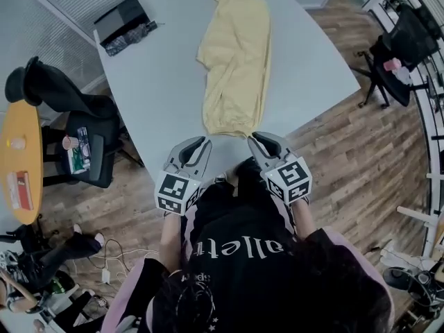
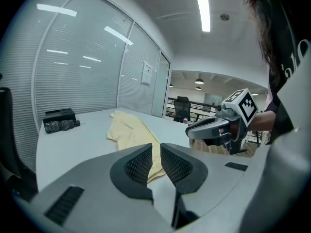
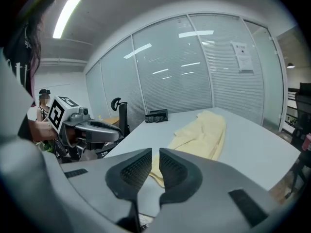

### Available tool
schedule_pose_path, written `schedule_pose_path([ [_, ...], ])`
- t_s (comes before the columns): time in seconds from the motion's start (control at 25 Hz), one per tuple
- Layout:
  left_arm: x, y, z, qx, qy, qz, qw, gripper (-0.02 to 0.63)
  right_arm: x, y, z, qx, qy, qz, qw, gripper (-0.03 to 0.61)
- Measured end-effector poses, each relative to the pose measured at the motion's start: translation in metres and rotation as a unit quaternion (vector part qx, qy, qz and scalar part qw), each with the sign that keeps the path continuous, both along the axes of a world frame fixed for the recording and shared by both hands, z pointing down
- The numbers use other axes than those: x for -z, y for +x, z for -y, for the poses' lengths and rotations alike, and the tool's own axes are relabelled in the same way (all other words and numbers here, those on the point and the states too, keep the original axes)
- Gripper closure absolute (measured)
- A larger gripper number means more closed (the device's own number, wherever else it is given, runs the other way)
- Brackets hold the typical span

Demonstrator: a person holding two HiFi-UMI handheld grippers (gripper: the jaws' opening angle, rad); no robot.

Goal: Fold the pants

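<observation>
Pale yellow pants [image 1: 236, 57] lie lengthwise on the grey table [image 1: 159, 89], their near end close to the table's front edge. My left gripper [image 1: 205, 143] and right gripper [image 1: 254, 139] hover side by side just short of that near end, both shut with nothing between the jaws. In the left gripper view the shut jaws [image 2: 155, 155] point at the pants [image 2: 127, 129], and the right gripper [image 2: 216, 126] shows beside them. The right gripper view has its shut jaws [image 3: 155, 163] aimed at the pants [image 3: 203, 132], with the left gripper [image 3: 92, 128] at the left.
A black box with a dark bundle [image 1: 125, 23] sits at the table's far left corner. An office chair draped with a black jacket [image 1: 73, 116] and a round yellow table [image 1: 19, 159] stand to the left. Another chair [image 1: 399, 50] stands at the right on the wood floor.
</observation>
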State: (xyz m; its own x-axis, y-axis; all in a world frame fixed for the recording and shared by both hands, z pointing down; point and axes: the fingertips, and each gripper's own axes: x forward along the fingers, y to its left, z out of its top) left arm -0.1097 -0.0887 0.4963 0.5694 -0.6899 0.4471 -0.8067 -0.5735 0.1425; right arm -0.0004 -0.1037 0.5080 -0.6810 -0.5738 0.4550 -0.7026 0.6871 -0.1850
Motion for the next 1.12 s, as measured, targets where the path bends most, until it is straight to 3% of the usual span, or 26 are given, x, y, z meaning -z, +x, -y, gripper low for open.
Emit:
schedule_pose_path([
  [0.12, -0.017, -0.002, 0.006, 0.015, -0.022, 0.006, 0.9996, 0.558, -0.022, -0.001, 0.01, 0.037, -0.023, -0.014, 0.999, 0.531],
  [0.32, -0.058, 0.002, 0.017, 0.011, -0.063, 0.05, 0.9967, 0.545, -0.065, 0.001, 0.025, 0.099, -0.053, -0.057, 0.992, 0.439],
  [0.44, -0.081, 0.007, 0.021, 0.006, -0.088, 0.065, 0.994, 0.488, -0.092, 0.002, 0.025, 0.133, -0.068, -0.088, 0.985, 0.396],
  [0.6, -0.11, 0.009, 0.03, 0.003, -0.115, 0.084, 0.9898, 0.462, -0.123, -0.004, 0.021, 0.189, -0.073, -0.13, 0.971, 0.352],
  [0.76, -0.138, 0.01, 0.035, -0.016, -0.139, 0.123, 0.9825, 0.439, -0.14, -0.014, 0.019, 0.247, -0.05, -0.174, 0.952, 0.348],
  [0.92, -0.161, 0.011, 0.037, -0.049, -0.15, 0.169, 0.9729, 0.415, -0.157, -0.02, 0.024, 0.273, -0.033, -0.212, 0.938, 0.348],
  [1.12, -0.177, 0.015, 0.037, -0.097, -0.15, 0.228, 0.9571, 0.403, -0.171, -0.02, 0.027, 0.268, -0.037, -0.229, 0.935, 0.374],
])
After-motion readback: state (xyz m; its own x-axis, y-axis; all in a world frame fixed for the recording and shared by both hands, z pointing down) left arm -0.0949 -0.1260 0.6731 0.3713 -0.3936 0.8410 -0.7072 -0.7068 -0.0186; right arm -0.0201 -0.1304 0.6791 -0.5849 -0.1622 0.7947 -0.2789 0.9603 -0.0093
